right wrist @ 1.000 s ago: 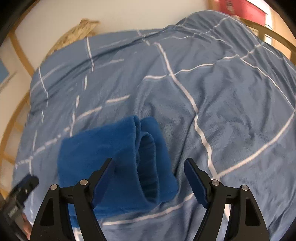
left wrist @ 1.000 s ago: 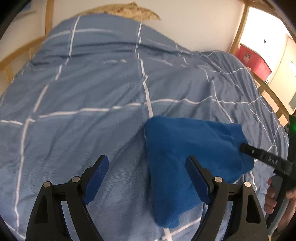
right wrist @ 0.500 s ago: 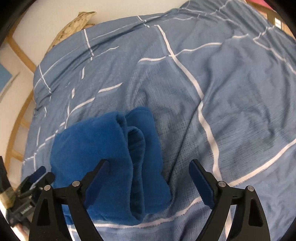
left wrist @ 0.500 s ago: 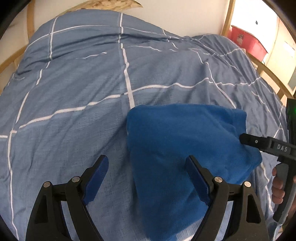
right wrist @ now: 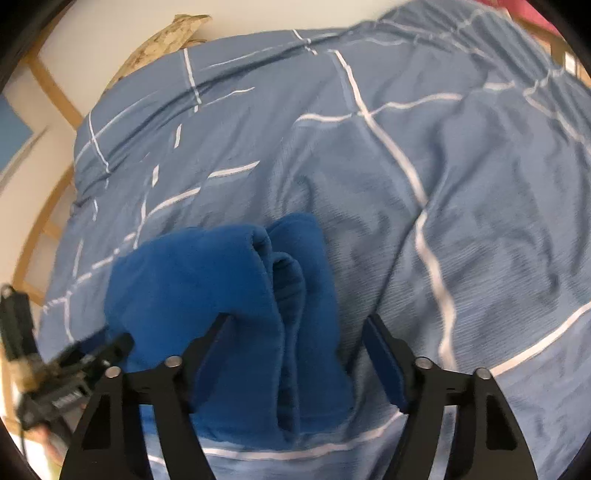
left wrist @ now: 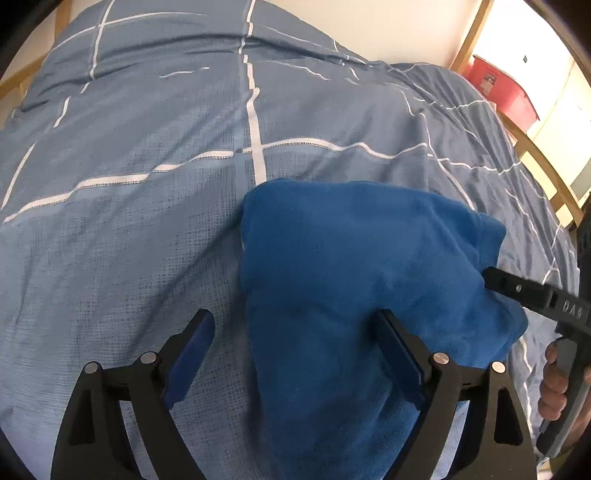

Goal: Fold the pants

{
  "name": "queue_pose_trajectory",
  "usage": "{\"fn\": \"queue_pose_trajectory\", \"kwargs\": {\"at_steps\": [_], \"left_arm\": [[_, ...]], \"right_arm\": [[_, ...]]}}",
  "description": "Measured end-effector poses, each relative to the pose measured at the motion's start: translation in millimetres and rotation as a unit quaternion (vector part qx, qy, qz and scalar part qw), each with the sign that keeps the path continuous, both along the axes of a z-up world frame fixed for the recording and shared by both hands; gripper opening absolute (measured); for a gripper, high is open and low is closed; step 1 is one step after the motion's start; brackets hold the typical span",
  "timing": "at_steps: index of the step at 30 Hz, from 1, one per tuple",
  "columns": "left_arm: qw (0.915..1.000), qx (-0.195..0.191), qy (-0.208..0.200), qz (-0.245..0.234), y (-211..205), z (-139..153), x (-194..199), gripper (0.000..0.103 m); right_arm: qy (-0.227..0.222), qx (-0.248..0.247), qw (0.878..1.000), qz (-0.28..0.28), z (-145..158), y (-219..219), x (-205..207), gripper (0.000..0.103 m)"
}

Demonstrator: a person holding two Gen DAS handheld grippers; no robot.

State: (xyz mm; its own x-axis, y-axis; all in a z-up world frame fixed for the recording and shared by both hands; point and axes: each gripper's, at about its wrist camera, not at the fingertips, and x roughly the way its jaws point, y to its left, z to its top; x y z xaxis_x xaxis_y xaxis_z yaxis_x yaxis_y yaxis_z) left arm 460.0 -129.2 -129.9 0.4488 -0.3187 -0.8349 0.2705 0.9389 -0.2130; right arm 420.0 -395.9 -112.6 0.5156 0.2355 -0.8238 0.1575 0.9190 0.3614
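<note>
While we look along the left gripper [left wrist: 295, 339], we see its two blue-padded fingers [left wrist: 192, 350] spread wide with nothing clamped between them. The folded blue pants [left wrist: 351, 295] lie on the bed as a thick bundle, and their left edge falls in the gap between our fingers, while the right finger rests against or just over the fabric; we cannot tell whether it touches. Under everything spreads the blue duvet [left wrist: 147, 184] with thin white grid lines, wrinkled toward the far side. At the right edge, the right gripper [left wrist: 524, 291] reaches in, its black tip at the pants' right side, and bare fingers of the hand [left wrist: 554, 384] holding it show below. Beyond the bed we see a wooden bed frame [left wrist: 535, 166], a red box [left wrist: 506, 92] and a pale wall [left wrist: 369, 26].

From the right wrist, the right gripper [right wrist: 295, 339] also stands wide open, holding nothing. The pants [right wrist: 207, 295] show their rolled, layered end between and left of the fingers; the left finger lies against the cloth. The left gripper [right wrist: 74, 369] sits blurred at the lower left, beside the pants. Past the duvet [right wrist: 406, 184], a tan patterned pillow [right wrist: 166, 44] peeks against the wall, with the wooden frame [right wrist: 44, 221] curving down the left.
</note>
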Motion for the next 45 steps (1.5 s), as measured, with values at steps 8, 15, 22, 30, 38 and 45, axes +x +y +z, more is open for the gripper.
{"fn": "queue_pose_trajectory", "kwargs": {"at_steps": [8,15,22,30,38,45], "left_arm": [[0.9996,-0.019,0.01,-0.018,-9,-3,5,0.063],[0.998,-0.061,0.02,0.002,2,15,2,0.023],[0.9974,-0.069,-0.019,0.0,28,67,-37,0.022],[0.9967,-0.039,-0.069,0.017,102,142,-97,0.022],[0.9954,-0.008,-0.081,0.051,201,165,-123,0.022],[0.9954,0.02,-0.083,0.045,271,138,-91,0.022]], "right_arm": [[0.032,0.104,0.993,-0.039,-28,-17,5,0.066],[-0.01,0.083,0.996,-0.035,-9,-1,-10,0.031],[-0.052,0.035,0.998,-0.019,48,25,-42,0.026],[-0.095,0.036,0.995,0.024,117,96,-90,0.026],[-0.115,0.023,0.99,0.077,146,197,-104,0.026],[-0.105,0.012,0.989,0.1,126,271,-84,0.026]]}}
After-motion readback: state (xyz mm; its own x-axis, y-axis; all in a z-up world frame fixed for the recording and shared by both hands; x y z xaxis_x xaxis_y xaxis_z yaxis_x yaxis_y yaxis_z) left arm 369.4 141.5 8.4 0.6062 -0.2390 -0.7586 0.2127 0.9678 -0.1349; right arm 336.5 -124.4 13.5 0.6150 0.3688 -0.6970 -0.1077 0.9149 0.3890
